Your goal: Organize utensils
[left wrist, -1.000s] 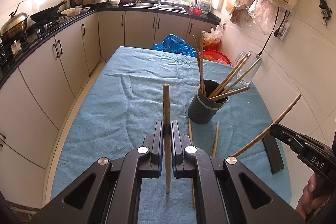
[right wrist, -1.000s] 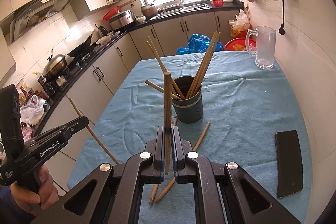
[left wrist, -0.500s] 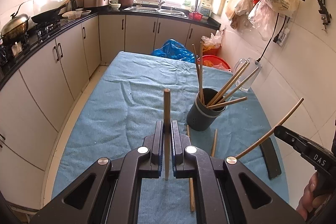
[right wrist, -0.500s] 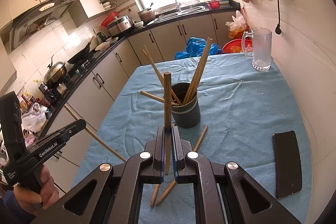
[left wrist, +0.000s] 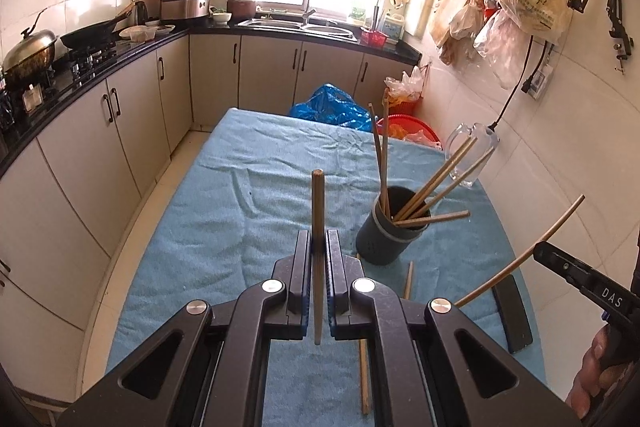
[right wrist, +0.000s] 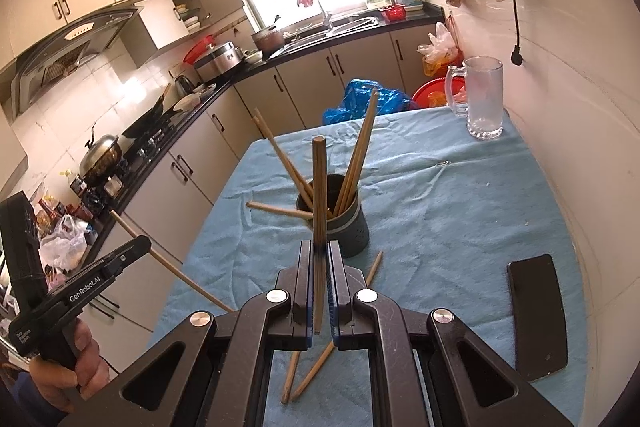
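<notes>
A dark grey utensil holder (left wrist: 386, 235) (right wrist: 345, 223) stands on the blue cloth with several wooden chopsticks leaning in it. My left gripper (left wrist: 319, 243) is shut on one upright chopstick (left wrist: 318, 211), left of and nearer than the holder. My right gripper (right wrist: 319, 251) is shut on another chopstick (right wrist: 319, 187), just in front of the holder. Two loose chopsticks (right wrist: 316, 367) (left wrist: 364, 367) lie on the cloth near the holder's base. Each gripper also shows in the other's view: the right gripper (left wrist: 540, 255) at the right edge, the left gripper (right wrist: 142, 245) at the lower left.
A black phone (right wrist: 538, 315) (left wrist: 514, 319) lies on the blue-clothed table (right wrist: 460, 211) by the right wall. A glass mug (right wrist: 482, 99) stands at the far right corner. Cabinets and a stove counter run along the left; a sink is under the window.
Both grippers have risen a little with their chopsticks, so the holder and table sit lower in both views. The grips are unchanged.
</notes>
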A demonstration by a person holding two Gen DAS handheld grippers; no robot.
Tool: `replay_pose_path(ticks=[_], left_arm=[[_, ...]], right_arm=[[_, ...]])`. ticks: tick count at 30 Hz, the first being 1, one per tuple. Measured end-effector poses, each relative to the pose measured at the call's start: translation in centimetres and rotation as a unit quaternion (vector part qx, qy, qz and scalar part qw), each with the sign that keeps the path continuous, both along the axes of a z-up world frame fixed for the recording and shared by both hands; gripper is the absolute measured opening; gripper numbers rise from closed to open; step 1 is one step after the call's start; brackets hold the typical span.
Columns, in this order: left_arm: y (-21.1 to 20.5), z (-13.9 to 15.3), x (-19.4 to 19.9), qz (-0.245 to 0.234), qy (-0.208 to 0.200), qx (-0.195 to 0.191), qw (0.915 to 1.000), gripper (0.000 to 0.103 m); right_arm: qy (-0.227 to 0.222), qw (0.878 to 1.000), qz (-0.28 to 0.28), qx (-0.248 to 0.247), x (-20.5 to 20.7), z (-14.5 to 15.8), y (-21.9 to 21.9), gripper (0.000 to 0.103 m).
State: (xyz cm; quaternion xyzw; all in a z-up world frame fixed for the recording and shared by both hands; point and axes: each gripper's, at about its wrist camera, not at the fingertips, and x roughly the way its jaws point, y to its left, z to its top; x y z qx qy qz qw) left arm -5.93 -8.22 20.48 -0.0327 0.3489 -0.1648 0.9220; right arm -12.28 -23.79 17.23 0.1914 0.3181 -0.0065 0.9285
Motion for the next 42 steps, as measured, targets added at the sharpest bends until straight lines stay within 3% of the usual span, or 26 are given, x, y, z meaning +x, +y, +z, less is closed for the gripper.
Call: replay_pose_path(ticks=[12,27,36,42], left_arm=[[-0.5,4.3,2.6,-0.017,-0.027,-0.007,0.9995,0.006],[-4.2,10.4,7.4,-0.062,-0.058,-0.039,0.9956,0.006],[-7.1,11.1,9.7,-0.091,-0.057,-0.047,0.9931,0.006],[-8.4,9.7,11.1,-0.103,-0.04,-0.045,0.9928,0.006]], right_arm=[[-0.031,0.999,-0.037,-0.003,0.4,3.4,-3.3,0.006],[-0.066,0.995,-0.074,0.005,2.8,7.5,-5.4,0.006],[-0.076,0.994,-0.084,0.008,4.9,8.3,-5.1,0.006],[-0.069,0.994,-0.087,0.011,6.7,7.8,-4.8,0.006]])
